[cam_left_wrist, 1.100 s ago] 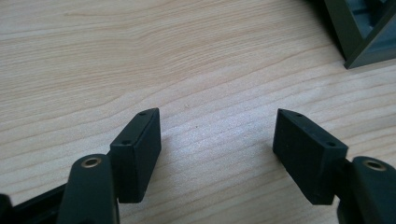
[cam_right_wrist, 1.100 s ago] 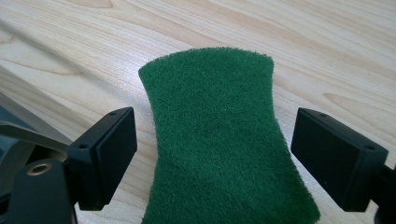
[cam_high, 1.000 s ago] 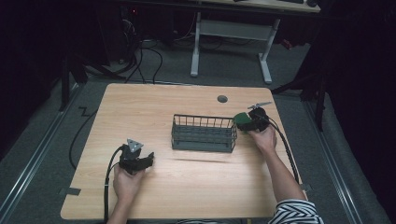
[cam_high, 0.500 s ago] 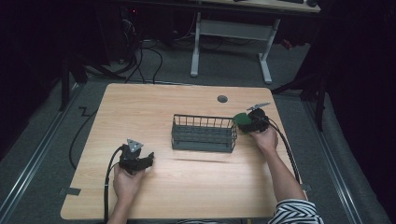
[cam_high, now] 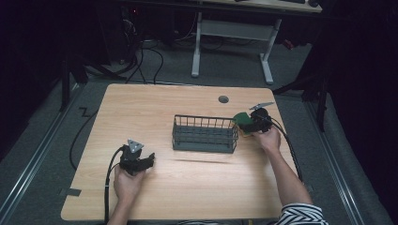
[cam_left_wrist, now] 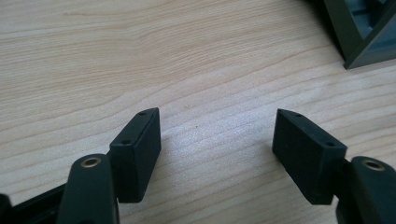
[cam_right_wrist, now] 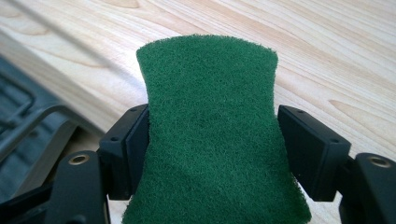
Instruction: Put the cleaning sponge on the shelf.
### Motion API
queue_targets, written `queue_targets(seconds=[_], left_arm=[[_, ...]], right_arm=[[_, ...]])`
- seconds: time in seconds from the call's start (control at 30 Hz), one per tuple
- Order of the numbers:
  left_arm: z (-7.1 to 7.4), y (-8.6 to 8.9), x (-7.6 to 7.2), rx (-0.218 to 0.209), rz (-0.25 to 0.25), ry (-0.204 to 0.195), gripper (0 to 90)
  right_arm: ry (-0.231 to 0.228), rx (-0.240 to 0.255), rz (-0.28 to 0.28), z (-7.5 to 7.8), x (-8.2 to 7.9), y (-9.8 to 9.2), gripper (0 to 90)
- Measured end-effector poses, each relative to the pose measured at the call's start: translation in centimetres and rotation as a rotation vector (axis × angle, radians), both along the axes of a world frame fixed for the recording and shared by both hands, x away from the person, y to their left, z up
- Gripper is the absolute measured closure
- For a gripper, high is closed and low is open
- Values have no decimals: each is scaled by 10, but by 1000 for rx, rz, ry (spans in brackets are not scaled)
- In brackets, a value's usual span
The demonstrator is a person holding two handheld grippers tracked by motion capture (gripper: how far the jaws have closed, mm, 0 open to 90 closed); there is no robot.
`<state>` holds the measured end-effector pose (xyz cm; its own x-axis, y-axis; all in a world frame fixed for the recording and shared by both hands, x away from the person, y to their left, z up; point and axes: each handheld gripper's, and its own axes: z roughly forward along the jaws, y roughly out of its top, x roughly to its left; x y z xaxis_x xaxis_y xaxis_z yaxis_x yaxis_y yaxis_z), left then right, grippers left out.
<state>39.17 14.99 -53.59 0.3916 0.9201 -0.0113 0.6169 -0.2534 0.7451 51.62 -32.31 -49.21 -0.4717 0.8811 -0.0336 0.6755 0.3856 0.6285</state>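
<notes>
- High view: the left gripper point(cam_high: 149, 161) lies low over the near left part of the table point(cam_high: 155, 108), held by the person's left hand point(cam_high: 126, 182) with the forearm coming up from the bottom edge; its jaws point toward the wire basket point(cam_high: 204, 133).
- High view: the right gripper point(cam_high: 244, 123) is held at the basket's right end, the right hand point(cam_high: 268, 138) behind it and the forearm stretched out from a striped sleeve point(cam_high: 300, 215). A green sponge point(cam_high: 241, 117) sits at its tip, just beside the basket's right wall.
- High view: nothing can be made out inside the basket.
- Left gripper view: the jaws stand spread wide above bare wood, nothing between them; a corner of the basket point(cam_left_wrist: 362, 32) shows at the top right.
- Right gripper view: the jaws have just been closing and now pinch the sponge point(cam_right_wrist: 210, 130) from both sides, its edges pressed inward at the pads. The basket's wire point(cam_right_wrist: 28, 119) lies to the left, the tabletop beyond.
</notes>
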Motion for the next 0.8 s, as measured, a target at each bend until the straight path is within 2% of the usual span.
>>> queue_targets(seconds=[0.13,0.43,0.8], left_arm=[[0,0,0,0,0,0,331],[0,0,0,-2,-2,0,334],[0,0,0,-2,-4,0,334]], right_arm=[[5,25,26,7,-5,-4,292],[0,42,64,22,-19,-9,292],[-59,28,96,57,-42,-15,292]])
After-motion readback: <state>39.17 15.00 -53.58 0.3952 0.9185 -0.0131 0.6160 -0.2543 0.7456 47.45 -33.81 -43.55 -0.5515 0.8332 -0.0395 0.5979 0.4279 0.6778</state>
